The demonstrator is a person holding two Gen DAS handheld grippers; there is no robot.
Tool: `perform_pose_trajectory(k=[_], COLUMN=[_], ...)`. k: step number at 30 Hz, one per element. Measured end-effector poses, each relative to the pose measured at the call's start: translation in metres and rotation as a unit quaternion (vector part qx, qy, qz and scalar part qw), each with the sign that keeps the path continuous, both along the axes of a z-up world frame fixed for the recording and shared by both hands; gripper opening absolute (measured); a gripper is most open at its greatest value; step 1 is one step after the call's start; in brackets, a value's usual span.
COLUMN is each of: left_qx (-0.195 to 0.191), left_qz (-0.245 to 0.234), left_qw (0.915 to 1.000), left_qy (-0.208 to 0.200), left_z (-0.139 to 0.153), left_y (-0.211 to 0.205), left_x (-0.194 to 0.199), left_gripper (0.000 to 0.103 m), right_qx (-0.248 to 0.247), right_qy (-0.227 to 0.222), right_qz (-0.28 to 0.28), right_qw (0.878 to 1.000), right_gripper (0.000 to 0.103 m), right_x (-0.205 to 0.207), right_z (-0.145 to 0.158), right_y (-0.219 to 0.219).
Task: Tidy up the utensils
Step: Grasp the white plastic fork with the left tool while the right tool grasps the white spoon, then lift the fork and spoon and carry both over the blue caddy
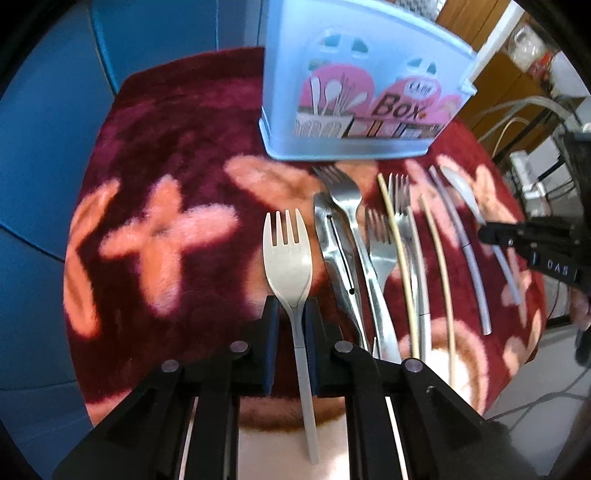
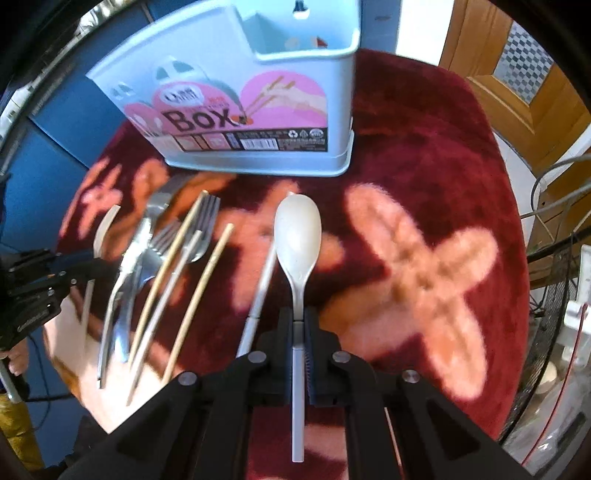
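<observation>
My left gripper [image 1: 291, 314] is shut on the handle of a cream plastic fork [image 1: 287, 254], tines pointing toward the blue utensil box [image 1: 354, 110]. My right gripper [image 2: 298, 321] is shut on the handle of a cream plastic spoon [image 2: 298, 236], bowl pointing toward the same utensil box [image 2: 258, 92]. On the red flowered cloth lie several steel forks [image 1: 347, 199] [image 2: 199, 229], a pair of beige chopsticks [image 1: 437, 258] [image 2: 201, 288] and grey chopsticks [image 1: 465, 243] [image 2: 258, 291]. The right gripper also shows at the right edge of the left wrist view [image 1: 491, 234].
The round table under the red cloth [image 2: 424, 155] drops off at its edges. Blue panels [image 1: 44, 110] stand behind on the left. Cables and wooden furniture [image 2: 546, 74] lie to the right. The box's open compartment [image 2: 295, 33] faces up.
</observation>
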State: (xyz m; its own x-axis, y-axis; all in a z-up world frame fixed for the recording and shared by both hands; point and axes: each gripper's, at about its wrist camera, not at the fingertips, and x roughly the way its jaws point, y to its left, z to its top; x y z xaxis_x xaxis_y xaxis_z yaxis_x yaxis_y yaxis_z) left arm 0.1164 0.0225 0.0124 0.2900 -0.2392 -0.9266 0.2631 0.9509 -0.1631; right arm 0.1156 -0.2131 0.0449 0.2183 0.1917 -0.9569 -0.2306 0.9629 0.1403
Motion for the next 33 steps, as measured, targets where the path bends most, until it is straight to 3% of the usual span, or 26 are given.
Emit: perform_pose_trajectory(k=[6, 12, 17, 18, 22, 28, 33], left_qx=[-0.038, -0.062, -0.084, -0.086, -0.095, -0.094, -0.082], left_qz=[0.017, 0.030, 0.046, 0.048, 0.055, 0.048, 0.064], left_qw=[0.9965, 0.9882, 0.9807, 0.9795, 0.9732, 0.9747, 0.9816], left_qy=[-0.072, -0.137, -0.171, -0.176, -0.202, -0.197, -0.160], left_z=[0.036, 0.066, 0.082, 0.083, 0.097, 0.100, 0.079], left_y=[0.026, 0.027, 0.025, 0.018, 0.011, 0.008, 0.015], left_x=[-0.025, -0.025, -0.020, -0.016, -0.006, 0.002, 0.016], left_gripper=[0.012, 0.011, 0.009, 0.000, 0.000, 0.000, 0.000], right_qx=[0.034, 0.091, 0.112, 0.118, 0.127, 0.136, 0.133], right_qy=[-0.080, -0.162, -0.216, -0.223, -0.250, -0.255, -0.243], right_qz=[-0.007, -0.012, -0.019, -0.021, -0.028, -0.037, -0.041], right_qw=[0.996, 0.982, 0.970, 0.967, 0.960, 0.957, 0.960], right_gripper=[0.007, 0.007, 0.007, 0.007, 0.007, 0.007, 0.007], right_x=[-0.029, -0.048, -0.040, -0.039, -0.034, -0.029, -0.027], right_z=[0.026, 0.056, 0.069, 0.073, 0.083, 0.084, 0.078], right_y=[-0.012, -0.013, -0.011, -0.012, -0.013, -0.019, -0.023])
